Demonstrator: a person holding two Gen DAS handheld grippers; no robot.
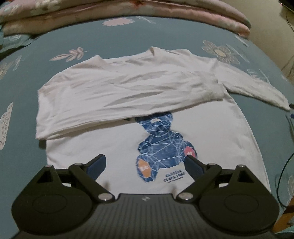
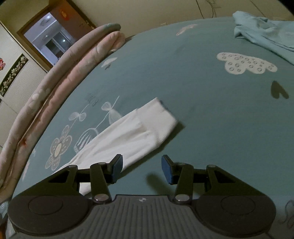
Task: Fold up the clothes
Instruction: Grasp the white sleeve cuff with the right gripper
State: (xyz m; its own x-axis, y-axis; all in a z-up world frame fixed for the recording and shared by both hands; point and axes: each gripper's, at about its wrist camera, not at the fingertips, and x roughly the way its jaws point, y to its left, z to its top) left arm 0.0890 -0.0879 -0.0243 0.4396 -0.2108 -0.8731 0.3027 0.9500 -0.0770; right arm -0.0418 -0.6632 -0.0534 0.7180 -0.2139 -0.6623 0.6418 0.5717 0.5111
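My white shirt (image 1: 117, 92) lies flat on the bed (image 1: 128, 38), one sleeve folded across it. The other sleeve (image 2: 128, 136) sticks out sideways, just ahead of my right tongs (image 2: 141, 168). Both right and left tongs (image 1: 145, 165) are spread, holding nothing.

I am working over a bed (image 2: 202, 88) spread with a teal sheet printed with pale flowers and clouds. A pink quilt (image 2: 60, 77), rolled and folded, lies along its far edge. Beyond it stands a cream wall (image 2: 147, 11) with a brown-framed doorway (image 2: 49, 36) opening onto a brighter room. The light here is dim.
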